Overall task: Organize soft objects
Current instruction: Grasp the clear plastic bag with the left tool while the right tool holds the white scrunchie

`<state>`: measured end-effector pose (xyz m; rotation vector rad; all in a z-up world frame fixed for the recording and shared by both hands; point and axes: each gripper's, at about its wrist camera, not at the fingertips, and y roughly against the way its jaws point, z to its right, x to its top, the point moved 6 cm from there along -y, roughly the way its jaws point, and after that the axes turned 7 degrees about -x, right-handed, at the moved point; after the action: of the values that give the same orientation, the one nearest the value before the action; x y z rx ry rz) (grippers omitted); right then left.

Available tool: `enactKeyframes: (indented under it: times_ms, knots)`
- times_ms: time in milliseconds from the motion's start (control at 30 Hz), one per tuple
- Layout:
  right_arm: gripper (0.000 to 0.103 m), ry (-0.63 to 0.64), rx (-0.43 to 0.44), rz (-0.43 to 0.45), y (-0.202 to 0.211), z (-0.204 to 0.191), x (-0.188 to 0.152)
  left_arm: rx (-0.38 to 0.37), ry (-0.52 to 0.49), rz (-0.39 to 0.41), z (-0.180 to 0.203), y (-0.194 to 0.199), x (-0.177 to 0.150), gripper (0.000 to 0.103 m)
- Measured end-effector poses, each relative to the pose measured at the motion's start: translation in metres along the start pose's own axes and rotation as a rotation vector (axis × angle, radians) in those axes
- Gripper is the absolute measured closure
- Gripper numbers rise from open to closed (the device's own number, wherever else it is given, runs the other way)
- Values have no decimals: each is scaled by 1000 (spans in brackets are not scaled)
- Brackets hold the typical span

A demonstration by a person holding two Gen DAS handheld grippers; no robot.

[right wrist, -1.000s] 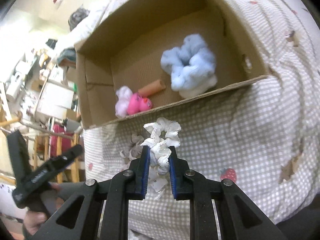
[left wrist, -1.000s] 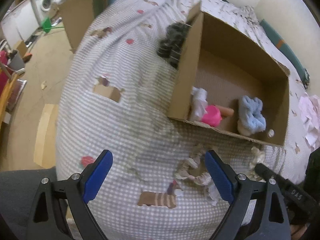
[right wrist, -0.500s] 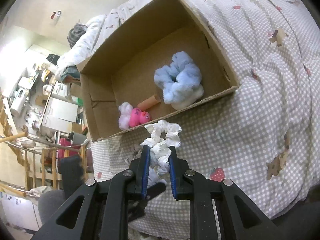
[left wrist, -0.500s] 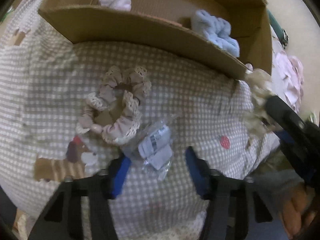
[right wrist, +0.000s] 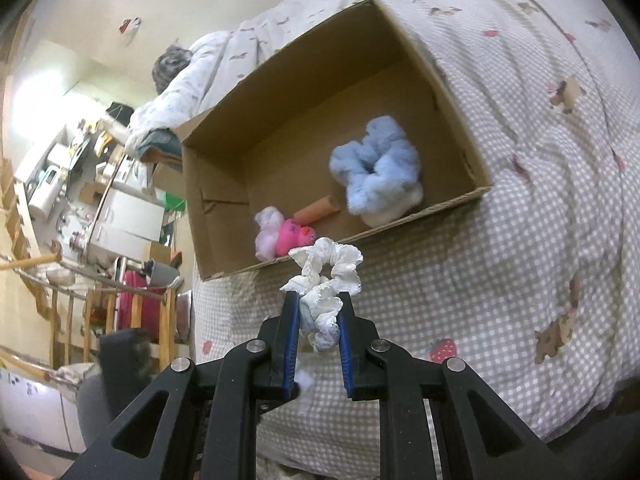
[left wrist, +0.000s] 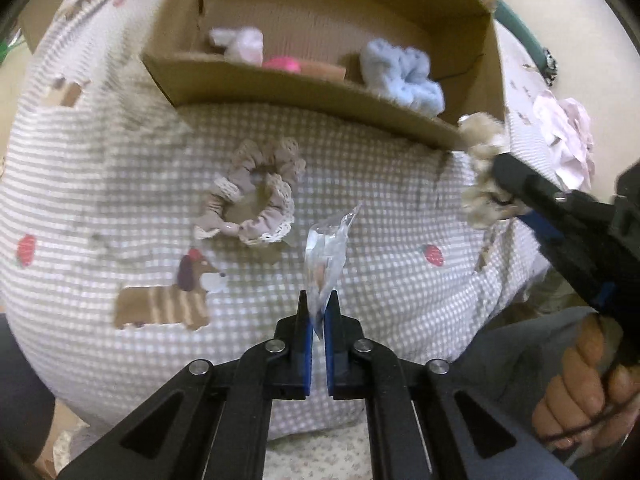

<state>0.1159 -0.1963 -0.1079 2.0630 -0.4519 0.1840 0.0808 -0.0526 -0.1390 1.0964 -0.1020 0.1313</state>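
My left gripper [left wrist: 317,300] is shut on a clear plastic packet [left wrist: 326,250], which stands up from its pads just above the checked bedspread. A beige lace-edged scrunchie [left wrist: 256,194] lies flat on the bedspread beyond it to the left. My right gripper [right wrist: 318,300] is shut on a white ruffled scrunchie [right wrist: 326,276] and holds it in the air before the near wall of the cardboard box [right wrist: 448,96]. In the box lie a fluffy blue scrunchie [right wrist: 376,168], a pink toy [right wrist: 294,236], a pale pink fluffy piece [right wrist: 266,230] and an orange cylinder [right wrist: 318,210].
The box sits on a bed with a checked cover printed with dogs and strawberries [left wrist: 160,308]. A person's hand [left wrist: 576,392] grips the right tool at the left wrist view's right edge. Crumpled pink cloth [left wrist: 568,128] lies right of the box. Cluttered furniture [right wrist: 80,184] stands beyond the bed's left edge.
My left gripper dropped towards the bedspread, tilted down and closed from wide open onto the clear packet. The right gripper lifted the white scrunchie slightly, still shut on it.
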Motion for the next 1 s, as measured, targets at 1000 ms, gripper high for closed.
enactKeyframes:
  times_ms: [1000]
  knots:
    - [83, 208, 90, 223, 82, -81, 47, 157, -177, 432, 28, 156, 89, 98]
